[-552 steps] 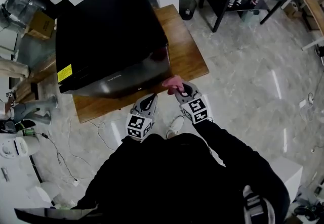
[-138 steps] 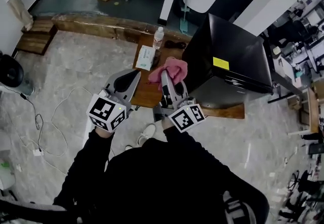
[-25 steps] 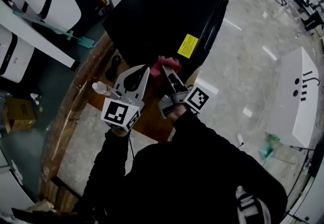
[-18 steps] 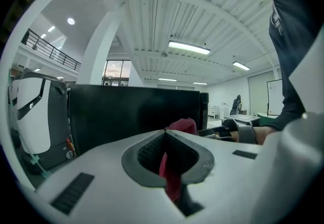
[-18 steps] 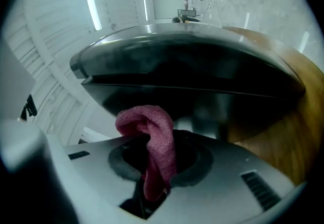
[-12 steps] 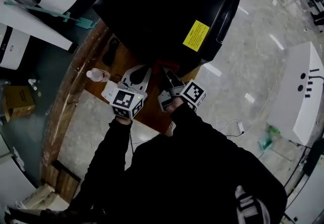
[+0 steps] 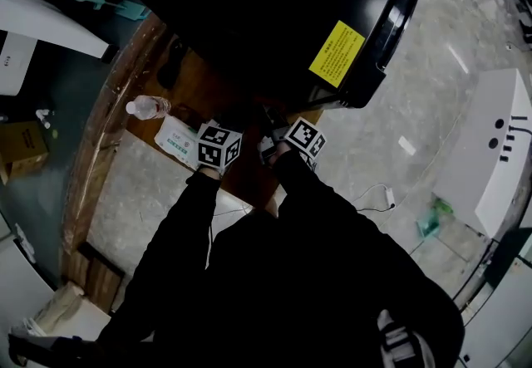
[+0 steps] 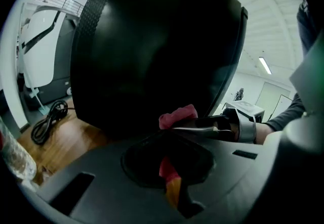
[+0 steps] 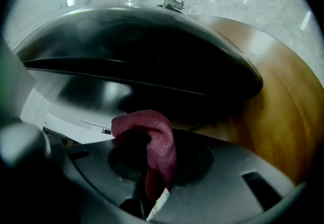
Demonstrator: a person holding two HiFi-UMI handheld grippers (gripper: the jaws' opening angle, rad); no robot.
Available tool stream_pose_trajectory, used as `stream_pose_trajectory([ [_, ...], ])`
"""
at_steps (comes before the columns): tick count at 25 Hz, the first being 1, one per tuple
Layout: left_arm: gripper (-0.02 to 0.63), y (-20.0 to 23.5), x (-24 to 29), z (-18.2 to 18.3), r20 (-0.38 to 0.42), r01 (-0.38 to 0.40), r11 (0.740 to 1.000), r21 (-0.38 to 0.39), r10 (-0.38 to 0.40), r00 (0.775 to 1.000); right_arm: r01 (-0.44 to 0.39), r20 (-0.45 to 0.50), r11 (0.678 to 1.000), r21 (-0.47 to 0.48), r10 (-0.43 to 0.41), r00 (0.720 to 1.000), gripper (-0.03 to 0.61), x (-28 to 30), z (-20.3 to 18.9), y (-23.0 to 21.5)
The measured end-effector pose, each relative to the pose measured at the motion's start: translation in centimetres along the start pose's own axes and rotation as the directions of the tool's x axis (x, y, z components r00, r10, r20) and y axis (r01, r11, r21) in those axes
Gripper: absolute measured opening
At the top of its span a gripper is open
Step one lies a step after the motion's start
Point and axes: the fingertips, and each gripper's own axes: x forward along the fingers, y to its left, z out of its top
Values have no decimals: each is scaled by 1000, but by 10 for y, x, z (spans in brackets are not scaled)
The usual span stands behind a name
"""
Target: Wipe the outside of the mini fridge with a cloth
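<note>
Looking down in the head view, saw the black mini fridge filling the top of the picture, a yellow label near one corner, standing on a wooden surface. Found a water bottle and a white packet on that surface near its edge, the packet just beside the left hand-held gripper. Held the right hand-held gripper close alongside, both aimed at the fridge's lower side, tips lost in shadow.

Turning to the left gripper view, noted its jaws pressed together, with a red-and-orange sliver in the seam, not identifiable. Faced the fridge's dark wall close ahead. Caught the pink cloth to the right, pinched at the other gripper's tip, right at the fridge's lower edge, contact unclear. Spotted a black cable coiled on the wood to the left.

Moving to the right gripper view, saw jaws clamped on the cloth, folded up over the tips and hanging down between them, with glossy black fridge wall beyond and wood to the right
</note>
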Motion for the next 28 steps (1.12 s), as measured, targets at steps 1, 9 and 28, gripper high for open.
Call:
stream_pose_trajectory([
  [1, 6, 3, 4, -9, -16, 0, 1000, -23, -1, 1000, 11, -15, 1000, -8, -12, 1000, 92, 4, -1, -10],
  [9, 6, 7, -2, -40, -42, -11, 994, -108, 7, 999, 106, -38, 994, -8, -106, 994, 89, 20, -9, -66],
  [28, 6, -139, -188, 45, 297, 30, 997, 65, -48, 954, -460, -411, 462, -758, 210, 887, 84, -163, -60, 211],
])
